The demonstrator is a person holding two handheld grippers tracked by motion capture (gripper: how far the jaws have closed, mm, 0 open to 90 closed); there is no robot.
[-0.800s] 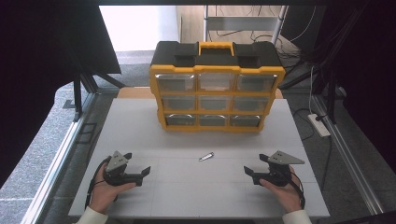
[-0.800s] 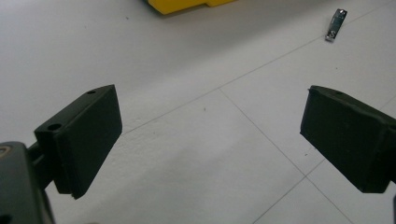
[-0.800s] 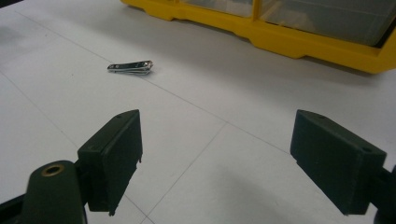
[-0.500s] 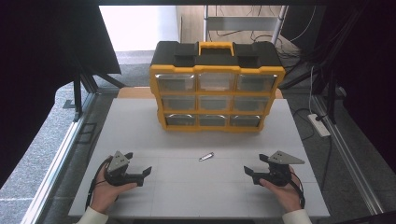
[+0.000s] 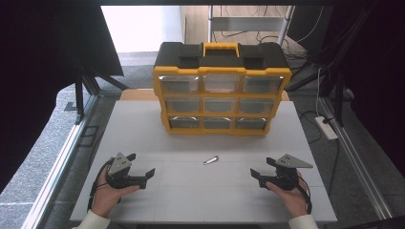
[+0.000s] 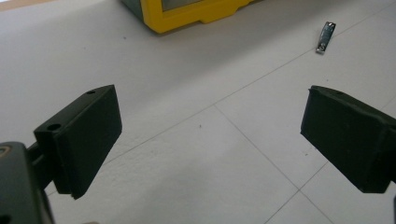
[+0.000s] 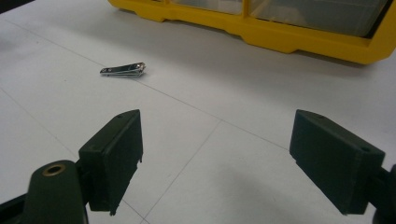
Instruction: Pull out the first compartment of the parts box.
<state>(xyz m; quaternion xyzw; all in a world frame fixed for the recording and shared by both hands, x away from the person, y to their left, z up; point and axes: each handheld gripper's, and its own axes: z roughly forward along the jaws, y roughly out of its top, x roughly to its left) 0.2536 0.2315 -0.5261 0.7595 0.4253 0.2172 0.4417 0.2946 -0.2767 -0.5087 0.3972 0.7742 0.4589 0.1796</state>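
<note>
Right now your left gripper [image 5: 143, 175] sits at the lower left of the high view, resting low over the table [image 5: 191, 191] in your left hand [image 5: 107, 198], its jaws spread wide with nothing between them. In the left gripper view the two black pads [image 6: 84, 140] frame only bare white surface and its thin seam lines. Your right gripper [image 5: 260, 175] sits at the lower right of the high view in your right hand [image 5: 289, 198], jaws likewise released and holding nothing; its own view shows both pads [image 7: 114, 154] apart over bare table. Farther up, between the two grippers and a little above them in the high view, the nail clipper [image 5: 210, 160] lies flat on the table, well apart from both. It shows at the upper right of the left gripper view [image 6: 325, 37] and at the upper left of the right gripper view [image 7: 123, 70]. Beyond it, at the upper centre of the high view, the yellow and black drawer case [image 5: 222, 86] stands upright at the far part of the table, all its clear drawers closed.
</note>
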